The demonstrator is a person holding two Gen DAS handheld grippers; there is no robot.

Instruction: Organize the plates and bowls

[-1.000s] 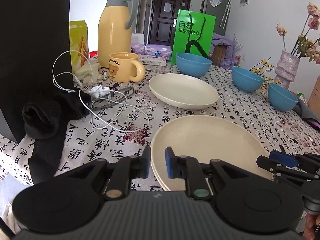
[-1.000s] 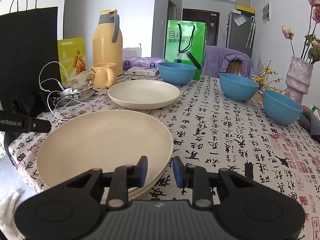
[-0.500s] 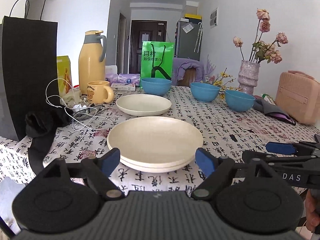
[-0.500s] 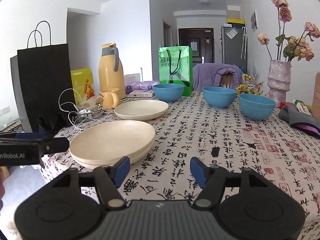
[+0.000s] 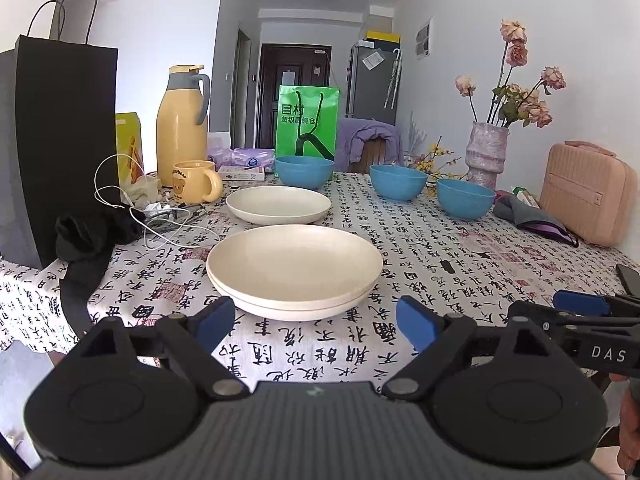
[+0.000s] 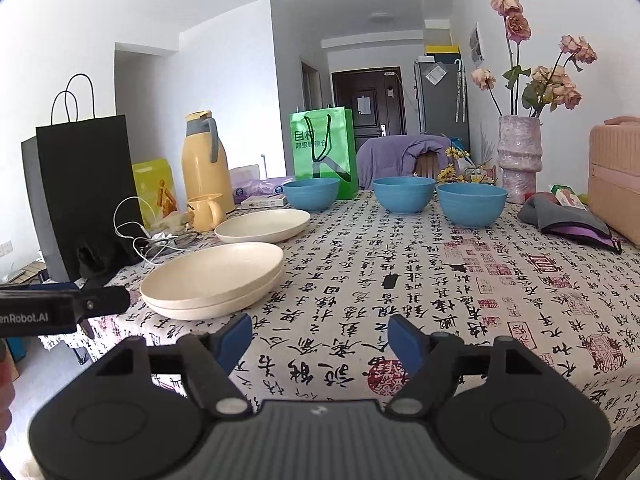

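Observation:
Two cream plates [image 5: 294, 264] lie stacked near the table's front edge, also seen in the right wrist view as the stack [image 6: 212, 276]. A single cream plate [image 5: 278, 204] lies behind them. Three blue bowls [image 5: 304, 170], [image 5: 398, 180], [image 5: 464, 202] stand further back. My left gripper [image 5: 316, 322] is open just short of the stack, holding nothing. My right gripper [image 6: 320, 338] hovers over bare tablecloth to the right of the stack. Its jaws are opening with nothing between them.
A black paper bag [image 5: 60, 140], a yellow thermos [image 5: 182, 128], a yellow mug [image 5: 196, 182] and a white cable [image 5: 132, 208] crowd the left side. A green bag [image 5: 306, 124] stands at the back. A vase [image 5: 486, 152] and pink case [image 5: 588, 196] stand on the right.
Both grippers have let go of the near plate's rim, opened wide and drawn back towards the table's front edge. The plate now rests on the stack.

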